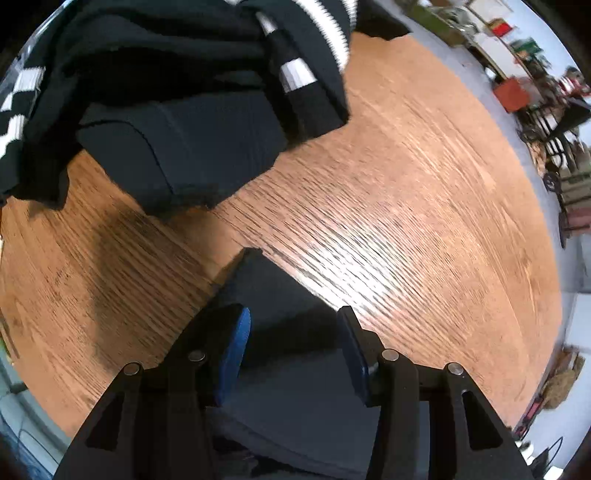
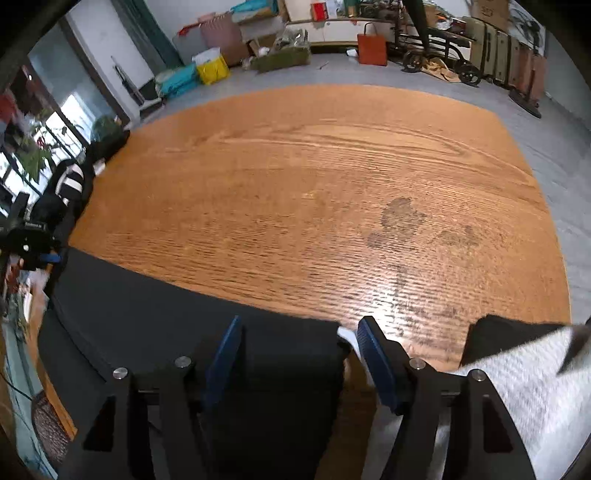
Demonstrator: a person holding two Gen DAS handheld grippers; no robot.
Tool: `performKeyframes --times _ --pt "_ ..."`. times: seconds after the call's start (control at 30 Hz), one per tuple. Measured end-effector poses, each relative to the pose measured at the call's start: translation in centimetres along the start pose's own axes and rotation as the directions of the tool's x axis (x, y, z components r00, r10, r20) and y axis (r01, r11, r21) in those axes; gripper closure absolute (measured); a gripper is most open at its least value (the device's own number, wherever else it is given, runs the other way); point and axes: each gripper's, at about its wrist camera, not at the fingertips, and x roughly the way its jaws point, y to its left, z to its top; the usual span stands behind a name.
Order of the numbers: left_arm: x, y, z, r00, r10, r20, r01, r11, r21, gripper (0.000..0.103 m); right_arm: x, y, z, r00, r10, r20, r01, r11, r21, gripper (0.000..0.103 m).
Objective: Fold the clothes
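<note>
Both grippers, left [image 1: 291, 325] and right [image 2: 299, 334], hover jaws spread over the dark cloth [image 2: 155, 317]; striped pile [image 1: 166, 66] at 11 o'clock.

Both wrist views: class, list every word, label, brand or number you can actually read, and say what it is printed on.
None can be read for certain.
Cardboard box at the top right of the right wrist view: dark print, too blurred to read.
Red box on the far shelf: a pale label, too small to read.
Dark folded garment, striped clothes and wooden table: no text shows.
</note>
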Motion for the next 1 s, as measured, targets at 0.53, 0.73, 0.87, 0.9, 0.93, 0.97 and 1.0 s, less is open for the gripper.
performKeyframes --times 0.53,0.73,0.87,0.9,0.93,0.97,1.0 --pt "0.5 -0.7 -1.8 0.997 0.038 -0.062 -0.035 0.998 0.051 0.053 1.6 0.2 -0.1 0.998 0.063 -0.014 -0.063 0.998 -0.015 0.036" --pt "0.8 -0.4 -1.8 0.993 0.018 -0.117 -0.017 1.000 0.010 0.051 1.4 0.1 0.0 0.996 0.092 -0.010 -0.092 0.996 -0.020 0.033" --pt "1.0 -1.6 -2.7 0.991 0.065 -0.118 -0.058 0.996 0.063 0.048 0.9 -0.1 -0.4 0.994 0.111 0.000 -0.111 0.993 -0.033 0.031" --pt "1.2 -2.1 -3.0 0.989 0.088 -0.115 -0.079 0.993 0.086 0.047 0.8 -0.1 -0.4 0.993 0.116 0.003 -0.116 0.993 -0.037 0.031" --pt "1.3 -2.5 -3.3 0.988 0.107 -0.111 -0.096 0.990 0.105 0.046 0.7 -0.2 -0.5 0.993 0.121 0.005 -0.121 0.992 -0.040 0.031" --pt "1.4 -2.8 -3.5 0.987 0.117 -0.109 -0.104 0.988 0.116 0.042 0.5 -0.1 -0.5 0.992 0.122 0.017 -0.121 0.992 -0.044 0.031" --pt "1.5 -3.1 -3.7 0.986 0.125 -0.107 -0.111 0.986 0.128 0.040 0.1 0.0 -0.4 0.992 0.119 0.037 -0.116 0.992 -0.057 0.031"
